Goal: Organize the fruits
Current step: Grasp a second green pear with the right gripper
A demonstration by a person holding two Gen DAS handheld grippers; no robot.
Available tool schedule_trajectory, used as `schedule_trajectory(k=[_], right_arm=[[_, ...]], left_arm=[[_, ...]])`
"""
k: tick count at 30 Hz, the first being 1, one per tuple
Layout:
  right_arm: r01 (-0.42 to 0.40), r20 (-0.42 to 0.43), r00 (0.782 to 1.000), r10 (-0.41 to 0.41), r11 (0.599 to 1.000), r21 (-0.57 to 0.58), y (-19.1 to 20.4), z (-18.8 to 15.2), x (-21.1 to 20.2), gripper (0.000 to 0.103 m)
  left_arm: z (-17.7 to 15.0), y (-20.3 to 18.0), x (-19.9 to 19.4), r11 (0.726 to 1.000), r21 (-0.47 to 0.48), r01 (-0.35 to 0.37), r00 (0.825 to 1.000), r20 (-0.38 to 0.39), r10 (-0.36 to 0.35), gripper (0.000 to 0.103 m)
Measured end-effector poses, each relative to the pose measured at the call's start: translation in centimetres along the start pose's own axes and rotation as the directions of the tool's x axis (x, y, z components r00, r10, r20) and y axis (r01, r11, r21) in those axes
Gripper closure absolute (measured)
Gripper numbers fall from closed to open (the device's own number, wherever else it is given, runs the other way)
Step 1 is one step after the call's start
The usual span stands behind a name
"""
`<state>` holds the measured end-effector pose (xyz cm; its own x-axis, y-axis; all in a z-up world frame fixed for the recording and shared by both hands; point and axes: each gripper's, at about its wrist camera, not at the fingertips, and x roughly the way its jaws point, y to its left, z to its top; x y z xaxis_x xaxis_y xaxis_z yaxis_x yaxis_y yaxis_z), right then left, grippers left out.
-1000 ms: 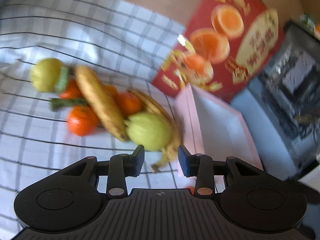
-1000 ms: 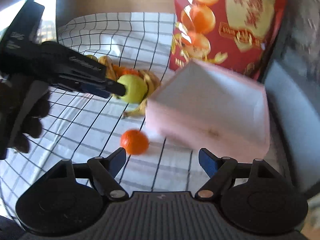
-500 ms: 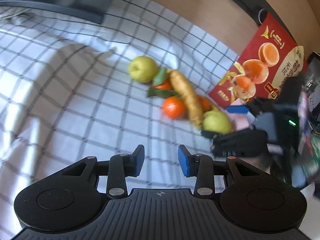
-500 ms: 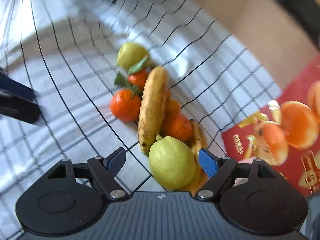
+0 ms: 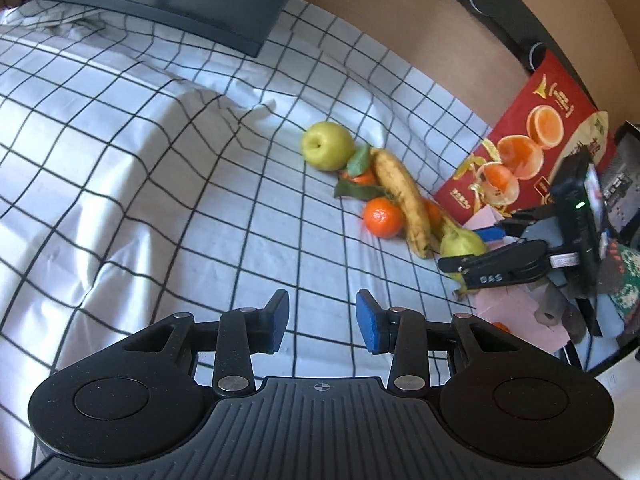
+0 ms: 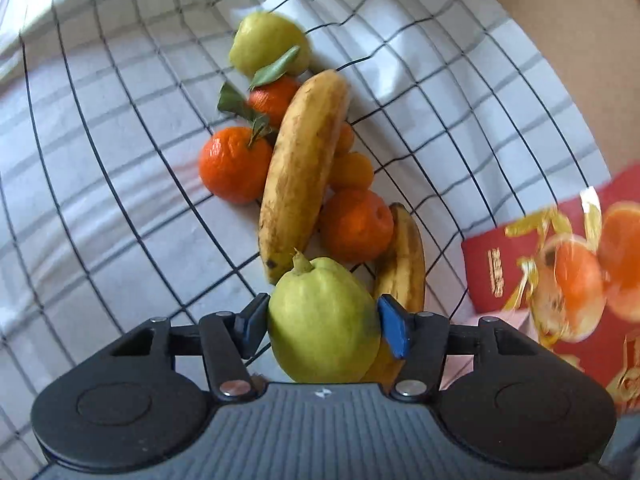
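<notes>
Green guava (image 6: 322, 320), low in the frame's centre against the bananas (image 6: 304, 168), sits between the right gripper's (image 6: 322, 326) closing jaws, and could squirt sideways off its rounded skin; left gripper (image 5: 322, 320) hangs apart, empty.

Bright daylight, soft shadows on checked cloth (image 5: 160, 184), fisheye-bent edges, right view motion-blurred

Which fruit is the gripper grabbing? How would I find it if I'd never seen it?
Find the checked cloth with a line of fruit beside the red orange box. At the near end, past the long banana, sits a green guava; the right hand-held gripper is closing around it. It has a pointed tip, unlike the round green apple at the far end.
</notes>
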<state>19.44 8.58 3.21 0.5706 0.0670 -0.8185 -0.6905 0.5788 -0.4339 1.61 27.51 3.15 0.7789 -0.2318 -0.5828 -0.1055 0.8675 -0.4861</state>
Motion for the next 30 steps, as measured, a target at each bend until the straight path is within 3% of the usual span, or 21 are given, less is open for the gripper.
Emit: schedule_trajectory(k=[4,7,12,18,21,26,30], right_arm=[[-0.121,0.122,0.988,0.096,0.967,0.224,-1.2,-1.6,-2.8,0.045],[-0.290,0.254,0.946,0.200,0.873,0.391,-1.0,-3.5,-4.3,0.045],[-0.370,0.400,0.899,0.177,0.795,0.481,2.1,-6.1,-4.6,0.045],[-0.407,0.416,0.890,0.188,0.739,0.537,3.4,-8.6,-3.3,0.044],[-0.421,0.425,0.883,0.197,0.731,0.537,3.5,-9.6,-3.8,0.044],[-0.435,0.426,0.880,0.213,0.722,0.539,3.5,-10.4,-4.0,0.044],[-0.445,0.428,0.876,0.221,0.711,0.544,2.9,-10.7,-4.5,0.044]], left_arm=[[-0.2,-0.6,0.8,1.000,0.012,0.025,1.000,-0.012,-0.025,0.062],[-0.6,-1.2,1.3,0.998,0.046,0.050,0.998,-0.033,-0.049,0.062],[-1.2,-1.8,2.0,0.994,0.085,0.061,0.997,-0.056,-0.057,0.062],[-1.6,-3.3,2.5,0.981,0.153,0.118,0.992,-0.072,-0.108,0.062],[-2.0,-4.4,3.0,0.966,0.211,0.149,0.986,-0.109,-0.128,0.062],[-3.2,-6.3,3.6,0.923,0.339,0.182,0.976,-0.174,-0.129,0.062],[-3.8,-8.0,4.0,0.888,0.427,0.172,0.978,-0.179,-0.103,0.062]])
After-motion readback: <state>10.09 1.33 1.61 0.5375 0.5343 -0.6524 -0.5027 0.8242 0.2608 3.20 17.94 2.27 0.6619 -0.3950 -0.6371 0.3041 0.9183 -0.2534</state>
